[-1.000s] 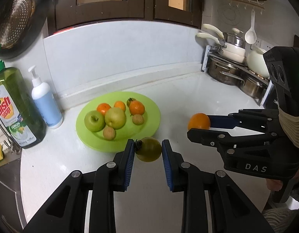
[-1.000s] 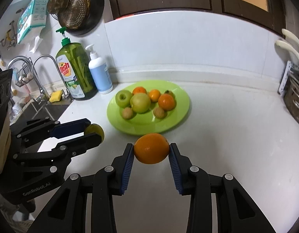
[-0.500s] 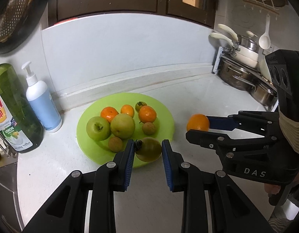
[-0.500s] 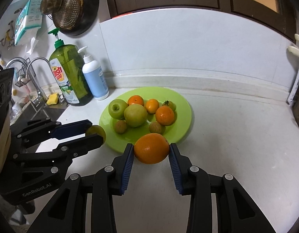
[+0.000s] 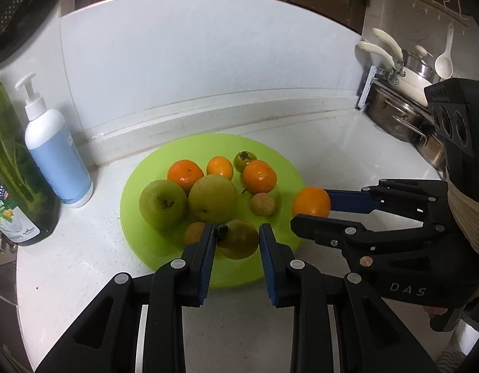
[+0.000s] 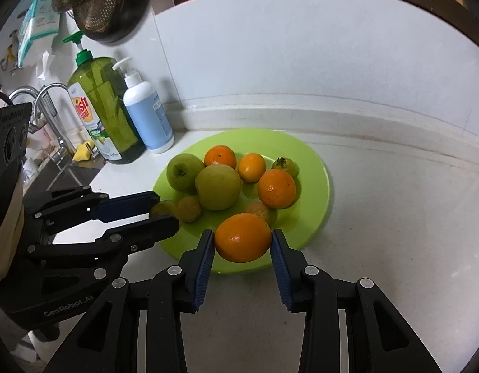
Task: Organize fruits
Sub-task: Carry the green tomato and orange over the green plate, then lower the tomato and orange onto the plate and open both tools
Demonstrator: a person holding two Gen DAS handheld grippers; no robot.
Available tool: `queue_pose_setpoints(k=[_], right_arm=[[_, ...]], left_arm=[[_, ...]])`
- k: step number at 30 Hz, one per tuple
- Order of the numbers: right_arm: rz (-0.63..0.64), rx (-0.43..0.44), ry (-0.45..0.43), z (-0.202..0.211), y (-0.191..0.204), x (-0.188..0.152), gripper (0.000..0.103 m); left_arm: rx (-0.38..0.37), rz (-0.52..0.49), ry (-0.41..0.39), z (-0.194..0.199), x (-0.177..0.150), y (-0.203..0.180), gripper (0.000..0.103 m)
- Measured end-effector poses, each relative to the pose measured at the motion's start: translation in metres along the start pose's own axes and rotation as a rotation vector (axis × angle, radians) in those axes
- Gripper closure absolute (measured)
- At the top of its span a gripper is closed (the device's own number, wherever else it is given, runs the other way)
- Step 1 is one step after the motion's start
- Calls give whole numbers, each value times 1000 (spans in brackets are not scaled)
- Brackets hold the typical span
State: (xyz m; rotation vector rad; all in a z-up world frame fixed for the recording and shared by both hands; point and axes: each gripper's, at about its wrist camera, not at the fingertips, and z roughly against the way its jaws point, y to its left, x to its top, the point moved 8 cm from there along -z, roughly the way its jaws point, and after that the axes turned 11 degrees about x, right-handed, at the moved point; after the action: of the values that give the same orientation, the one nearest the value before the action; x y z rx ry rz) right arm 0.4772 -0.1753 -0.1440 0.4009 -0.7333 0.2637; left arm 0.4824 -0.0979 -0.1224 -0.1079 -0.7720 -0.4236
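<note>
A lime green plate [image 5: 270, 155] [image 6: 314, 168] on the white counter holds two green apples, several small oranges and small brownish fruits. My left gripper [image 5: 238, 239] is shut on a yellow-green tomato [image 5: 239, 239] with a dark stem and holds it over the plate's near edge. My right gripper [image 6: 243, 242] is shut on a large orange [image 6: 242, 237] and holds it over the plate's near right edge. The right gripper also shows in the left wrist view [image 5: 312, 208], and the left gripper in the right wrist view [image 6: 161, 209].
A green dish soap bottle [image 6: 99, 108] and a white-and-blue pump bottle [image 6: 147, 115] stand left of the plate by the wall. A sink with a faucet [image 6: 46, 99] lies further left. Pots on a rack [image 5: 401, 105] stand at the right.
Both grippers have moved forward with their fruit, from over the bare counter to over the plate's near edge. The plate fruit has not moved.
</note>
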Motion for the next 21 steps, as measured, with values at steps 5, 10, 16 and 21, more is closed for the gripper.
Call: queue_pose_setpoints(k=[5,10,16,21], right_arm=[[-3,9,19,-12,-3,0,65],[-7,12,30,-22,-7,0,65],[-16,19,42,-30,-10,-1,65],[-20,20,52,-35,-11,-2,65]], left_arm=[[-2,0,22,-15,-1,1,74],[-8,-4,42,-25,-3,1,74],[-18,-9,56,-34,-5,0,74],[-24,-10,61,-37,-6,1,74]])
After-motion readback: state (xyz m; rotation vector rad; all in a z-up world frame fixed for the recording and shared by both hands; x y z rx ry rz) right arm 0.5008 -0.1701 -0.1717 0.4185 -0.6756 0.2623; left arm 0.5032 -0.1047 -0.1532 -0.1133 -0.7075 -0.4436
